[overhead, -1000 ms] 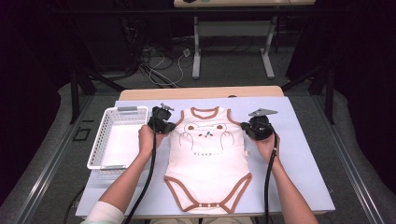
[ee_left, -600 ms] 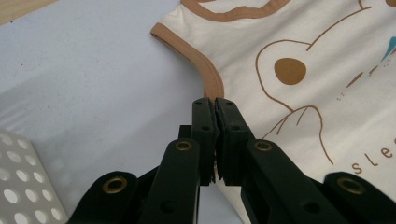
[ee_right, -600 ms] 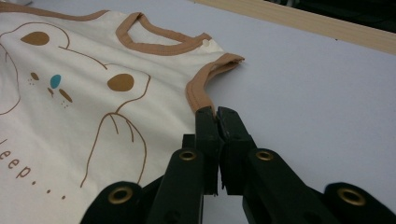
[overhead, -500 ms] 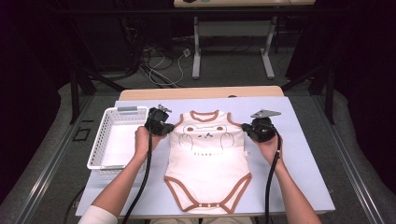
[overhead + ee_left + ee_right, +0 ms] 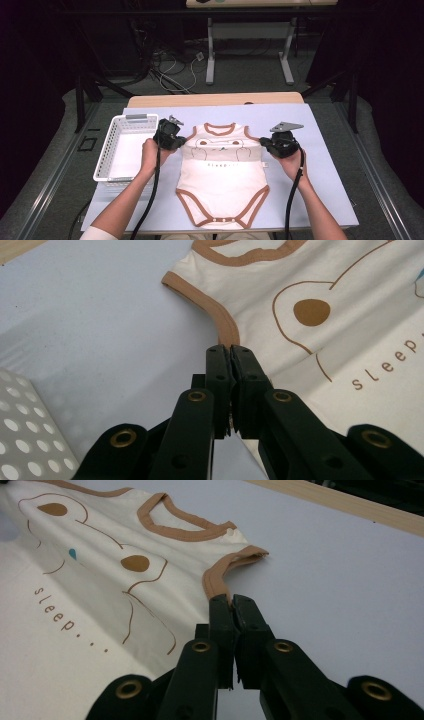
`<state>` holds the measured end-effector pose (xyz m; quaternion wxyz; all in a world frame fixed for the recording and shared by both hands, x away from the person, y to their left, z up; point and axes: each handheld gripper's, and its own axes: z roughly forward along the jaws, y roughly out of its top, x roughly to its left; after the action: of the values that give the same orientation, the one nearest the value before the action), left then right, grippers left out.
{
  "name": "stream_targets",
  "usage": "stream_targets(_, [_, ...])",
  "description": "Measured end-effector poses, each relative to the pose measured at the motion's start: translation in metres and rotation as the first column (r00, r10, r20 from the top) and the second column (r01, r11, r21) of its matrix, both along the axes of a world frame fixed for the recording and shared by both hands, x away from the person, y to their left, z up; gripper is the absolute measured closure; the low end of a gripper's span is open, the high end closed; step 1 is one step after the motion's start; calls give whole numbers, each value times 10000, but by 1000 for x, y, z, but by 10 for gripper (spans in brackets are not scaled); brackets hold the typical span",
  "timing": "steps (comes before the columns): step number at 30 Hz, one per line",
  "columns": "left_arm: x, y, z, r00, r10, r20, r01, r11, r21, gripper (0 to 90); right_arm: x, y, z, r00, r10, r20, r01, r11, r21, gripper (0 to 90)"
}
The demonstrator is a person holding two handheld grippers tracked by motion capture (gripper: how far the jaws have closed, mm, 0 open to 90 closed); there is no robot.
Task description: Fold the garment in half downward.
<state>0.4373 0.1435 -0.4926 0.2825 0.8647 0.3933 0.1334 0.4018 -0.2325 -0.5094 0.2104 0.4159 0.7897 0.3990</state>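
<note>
The table [image 5: 320, 165] carries a bodysuit [image 5: 222, 175] flat at its middle, and a basket [image 5: 107, 160] waits at the left edge. The left gripper [image 5: 176, 141] and the right gripper [image 5: 265, 143] each clench an armhole edge, probably to pull the cloth taut for folding.

My left gripper [image 5: 231, 352] clamps shut on the brown-trimmed armhole edge of the cream baby bodysuit [image 5: 320, 340], which lies on the pale blue table cover [image 5: 100, 325]; a perforated white basket [image 5: 25, 435] sits at lower left.
</note>
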Motion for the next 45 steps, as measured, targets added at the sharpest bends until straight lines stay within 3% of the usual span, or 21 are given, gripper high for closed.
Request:
stream_targets(10, [-14,-6,-2,9990,-430,-87,436,9959,797,870,-15,0,-2,9985,458,-294,-472,9977,-485,872])
stream_targets(18, [-22,-14,-9,9970,-694,-346,744,9816,1760,870,-27,5,-7,9945,685,-789,-765,9917,-1036,872])
stream_targets(24, [-25,-17,-17,9953,-753,-611,862,9756,2017,870,-30,7,-15,9906,759,-1136,-902,9877,-1273,872])
stream_targets(29, [-28,-22,-22,9926,-902,-816,1085,9599,2585,869,-31,7,-23,9857,870,-1446,-1098,9814,-1575,872])
stream_targets(37, [-26,-27,-28,9875,-868,-1316,1221,9490,2907,865,-29,9,-32,9787,821,-1882,-1154,9781,-1731,869])
stream_targets(42, [-24,-29,-31,9848,-877,-1500,1309,9422,3085,855,-28,9,-33,9790,717,-1910,-1050,9798,-1703,858])
stream_targets(45, [-23,-28,-29,9849,-775,-1551,1207,9484,2930,800,-27,8,-32,9798,767,-1846,-1102,9777,-1786,792])
